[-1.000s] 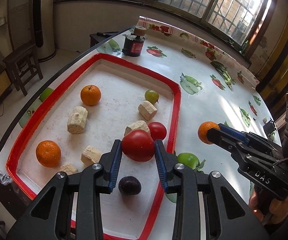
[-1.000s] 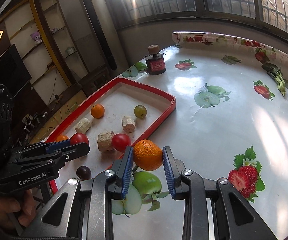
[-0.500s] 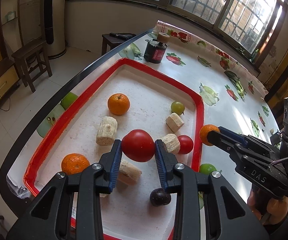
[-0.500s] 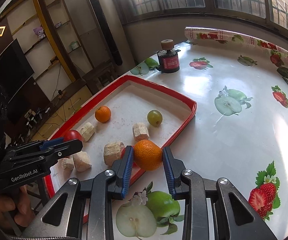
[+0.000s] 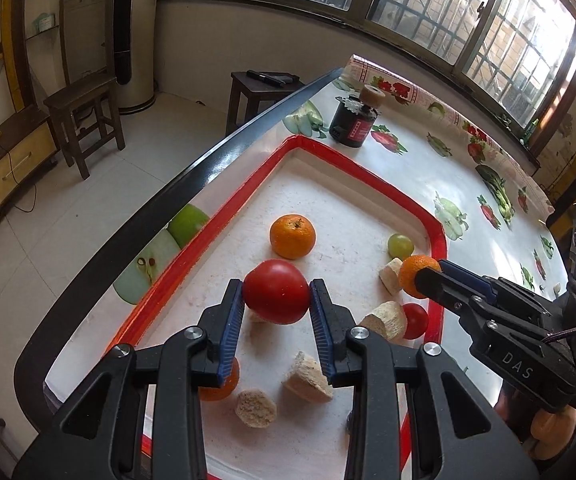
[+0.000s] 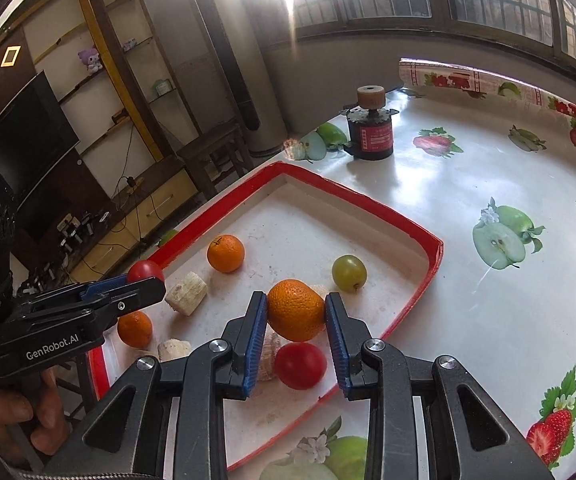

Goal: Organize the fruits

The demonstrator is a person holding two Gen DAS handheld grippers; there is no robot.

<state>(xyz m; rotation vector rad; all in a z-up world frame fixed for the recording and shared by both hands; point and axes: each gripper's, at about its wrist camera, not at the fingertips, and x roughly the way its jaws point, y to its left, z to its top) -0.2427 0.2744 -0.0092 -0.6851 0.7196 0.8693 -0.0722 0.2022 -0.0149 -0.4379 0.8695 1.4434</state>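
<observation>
Our left tongs (image 5: 276, 303) are clamped on the tomato (image 5: 276, 291), our right tongs (image 6: 295, 322) on the orange (image 6: 295, 309), both above the red tray (image 6: 431, 268); smooth skins may slip, dropping onto the loose fruit and chunks beyond

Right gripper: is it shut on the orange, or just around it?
Shut on it. Both blue pads of the right gripper press the orange's sides, holding it above the red tray.

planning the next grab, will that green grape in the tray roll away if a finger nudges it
Probably yes: the green grape looks round and smooth and lies loose on the flat tray floor. Its shiny skin may slip between pads, and it likely bruises under a hard squeeze.
</observation>
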